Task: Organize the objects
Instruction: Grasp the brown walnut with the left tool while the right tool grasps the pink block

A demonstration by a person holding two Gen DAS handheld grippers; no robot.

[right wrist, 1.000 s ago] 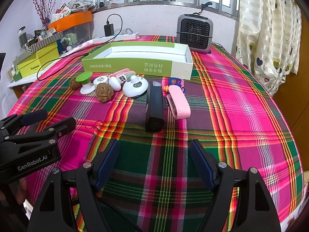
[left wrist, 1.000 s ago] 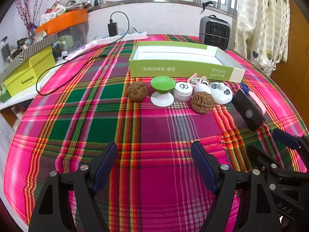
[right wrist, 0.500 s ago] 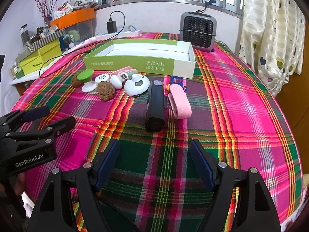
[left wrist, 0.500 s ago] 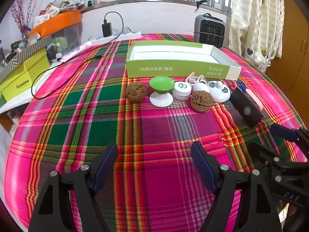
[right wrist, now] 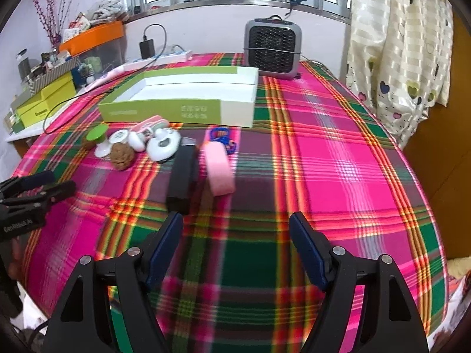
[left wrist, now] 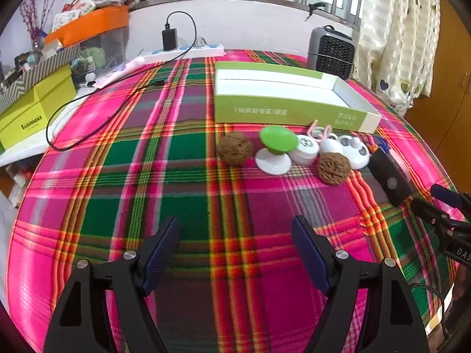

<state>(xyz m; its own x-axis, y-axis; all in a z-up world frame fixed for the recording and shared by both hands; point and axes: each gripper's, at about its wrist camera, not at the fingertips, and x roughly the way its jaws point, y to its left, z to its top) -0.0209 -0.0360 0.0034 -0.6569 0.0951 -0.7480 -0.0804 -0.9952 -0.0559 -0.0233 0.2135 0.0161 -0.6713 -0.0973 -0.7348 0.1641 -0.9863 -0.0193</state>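
A row of small objects lies on the plaid tablecloth in front of an open green box (left wrist: 291,100) (right wrist: 182,94): two walnuts (left wrist: 235,148) (left wrist: 334,167), a green-topped stand (left wrist: 276,153), a white round jar (left wrist: 304,148), a white device (left wrist: 354,150), a black case (right wrist: 182,173) and a pink case (right wrist: 219,167). My left gripper (left wrist: 235,241) is open and empty, well short of the row. My right gripper (right wrist: 235,235) is open and empty, just short of the black and pink cases.
A grey fan heater (right wrist: 272,48) stands behind the box. A power strip with charger and cable (left wrist: 176,47) lies at the back. Yellow-green boxes (left wrist: 32,114) and an orange-lidded bin (left wrist: 88,26) sit at the left. A curtain (right wrist: 397,44) hangs at the right.
Both grippers have moved slightly forward and to the right; the objects sit a little further left in both views. Both stay open and empty. No object has moved.
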